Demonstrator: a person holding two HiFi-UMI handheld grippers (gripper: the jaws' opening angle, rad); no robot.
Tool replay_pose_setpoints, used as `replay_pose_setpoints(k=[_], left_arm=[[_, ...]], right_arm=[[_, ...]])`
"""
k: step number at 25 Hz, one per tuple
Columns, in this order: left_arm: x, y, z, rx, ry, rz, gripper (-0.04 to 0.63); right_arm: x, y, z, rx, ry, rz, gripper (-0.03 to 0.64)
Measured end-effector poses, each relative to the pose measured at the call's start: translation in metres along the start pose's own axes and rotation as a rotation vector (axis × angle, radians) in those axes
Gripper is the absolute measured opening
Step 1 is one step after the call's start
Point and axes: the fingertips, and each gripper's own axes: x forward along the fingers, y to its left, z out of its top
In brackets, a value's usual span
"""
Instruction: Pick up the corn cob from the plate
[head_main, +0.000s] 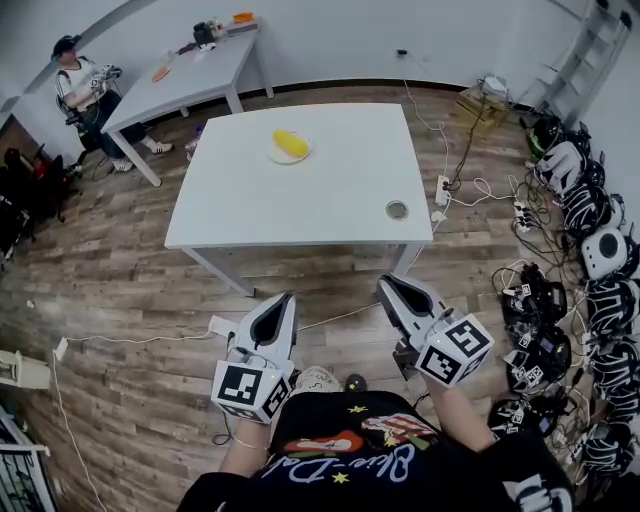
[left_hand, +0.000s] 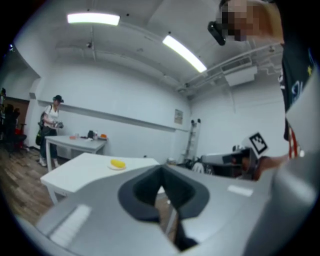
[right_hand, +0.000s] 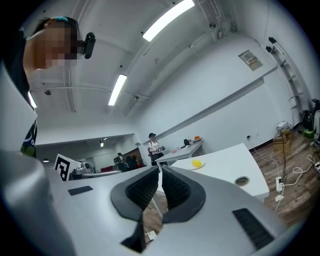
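A yellow corn cob (head_main: 290, 142) lies on a small white plate (head_main: 277, 157) at the far middle of the white table (head_main: 260, 200). Both grippers hover over the wooden floor, short of the table's near edge and well apart from the cob. My left gripper (head_main: 287, 298) and my right gripper (head_main: 384, 283) point toward the table, side by side. In the left gripper view the cob (left_hand: 118, 163) shows far off beyond the left gripper (left_hand: 161, 169), whose tips meet on nothing. The right gripper (right_hand: 160, 169) is likewise shut and empty, with the cob (right_hand: 197, 163) far ahead.
A small round metal dish (head_main: 397, 210) sits near the table's right front corner. A second table (head_main: 190, 75) with a person (head_main: 80, 85) beside it stands back left. Cables, a power strip (head_main: 443, 188) and several headsets (head_main: 590, 250) cover the floor on the right.
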Motion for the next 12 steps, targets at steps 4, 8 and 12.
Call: replay_pose_setpoints(k=[4, 8, 12], left_arm=[[0.049, 0.037, -0.006, -0.035, 0.015, 0.0, -0.002], [0.113, 0.088, 0.006, -0.003, 0.001, -0.035, -0.002], [0.182, 0.148, 0.028, 0.022, -0.013, -0.065, -0.002]], right_arm=[[0.044, -0.031, -0.002, 0.035, 0.022, 0.001, 0.031], [0.107, -0.073, 0.005, 0.043, 0.015, -0.026, 0.031], [0.186, -0.115, 0.02, 0.022, 0.033, -0.04, 0.031]])
